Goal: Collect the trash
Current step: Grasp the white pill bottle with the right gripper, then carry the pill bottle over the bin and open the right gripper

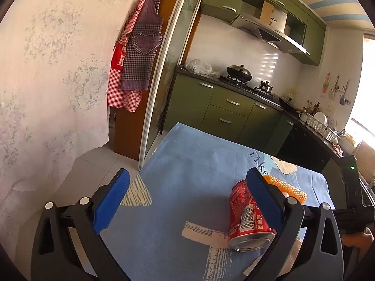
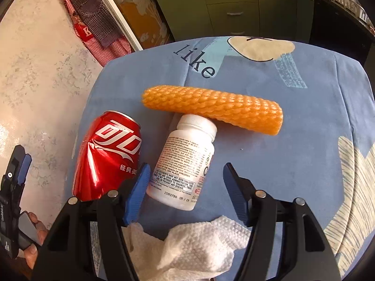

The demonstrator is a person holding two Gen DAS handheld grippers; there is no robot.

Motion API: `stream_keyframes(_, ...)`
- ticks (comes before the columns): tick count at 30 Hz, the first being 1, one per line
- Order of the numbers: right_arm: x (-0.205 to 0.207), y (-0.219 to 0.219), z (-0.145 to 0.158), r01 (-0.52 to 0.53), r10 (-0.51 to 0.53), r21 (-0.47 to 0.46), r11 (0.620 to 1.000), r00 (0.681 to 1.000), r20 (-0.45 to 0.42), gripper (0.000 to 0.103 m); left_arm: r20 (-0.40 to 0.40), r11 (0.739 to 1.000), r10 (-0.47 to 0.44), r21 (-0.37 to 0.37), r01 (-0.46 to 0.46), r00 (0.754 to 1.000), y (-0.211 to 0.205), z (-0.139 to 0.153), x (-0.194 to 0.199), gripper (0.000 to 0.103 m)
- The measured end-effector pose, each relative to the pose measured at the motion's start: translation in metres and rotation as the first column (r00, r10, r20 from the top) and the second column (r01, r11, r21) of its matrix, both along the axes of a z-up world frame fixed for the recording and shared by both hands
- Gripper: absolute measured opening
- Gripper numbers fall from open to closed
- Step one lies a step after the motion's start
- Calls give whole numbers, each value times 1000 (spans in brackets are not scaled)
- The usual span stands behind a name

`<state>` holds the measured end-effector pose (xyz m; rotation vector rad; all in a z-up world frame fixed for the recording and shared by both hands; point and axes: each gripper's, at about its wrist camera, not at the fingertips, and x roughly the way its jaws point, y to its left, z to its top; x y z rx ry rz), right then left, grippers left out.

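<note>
Crumpled white paper towel (image 2: pixel 187 245) lay closest to the right wrist camera, low down between the two black arms of the right gripper (image 2: pixel 185 182). Its blue fingers (image 2: pixel 138 187) were spread apart, and nothing was pinched. A white pill bottle (image 2: pixel 185 161) lay on its side between them, but the fingers did not seem to press on it. The bottle's cap touched a long orange foam net (image 2: pixel 215 110) that lay across the blue cloth on the surface (image 2: pixel 304 117). The cloth had the word "like" on it. A dented red can (image 2: pixel 107 154) lay just beside the bottle, near the cloth's edge. In the left wrist view, the left gripper (image 1: pixel 187 201) had its blue fingers (image 1: pixel 112 199) spread wide, and they held nothing. The red can (image 1: pixel 246 217) lay on its side close by one finger, which hid part of it, so I could not tell if they touched. The orange net (image 1: pixel 286 187) peeked out behind that finger. A person's hand (image 2: pixel 32 238) held the left gripper's handle at the side. Green cupboards (image 1: pixel 225 107), a stove with a black pan (image 1: pixel 239 70) and checked aprons (image 1: pixel 133 61) on the wall were far behind.
</note>
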<state>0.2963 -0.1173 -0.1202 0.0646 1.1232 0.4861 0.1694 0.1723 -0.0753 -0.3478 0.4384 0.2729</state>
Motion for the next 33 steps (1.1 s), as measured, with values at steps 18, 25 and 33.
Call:
stream_keyframes(18, -14, 0, -7, -15, 16, -29, 999, 998, 57, 45, -25, 999, -24, 24, 25, 999, -11, -1, 4, 98)
stream_keyframes(25, -33, -32, 9, -21, 16, 72, 997, 997, 70, 45, -30, 999, -18, 41, 19, 999, -16, -1, 6, 98)
stream_keyframes(33, -65, -110, 45, 66, -96, 179, 982, 982, 163, 45, -40, 998, -18, 63, 20, 999, -20, -3, 9, 98)
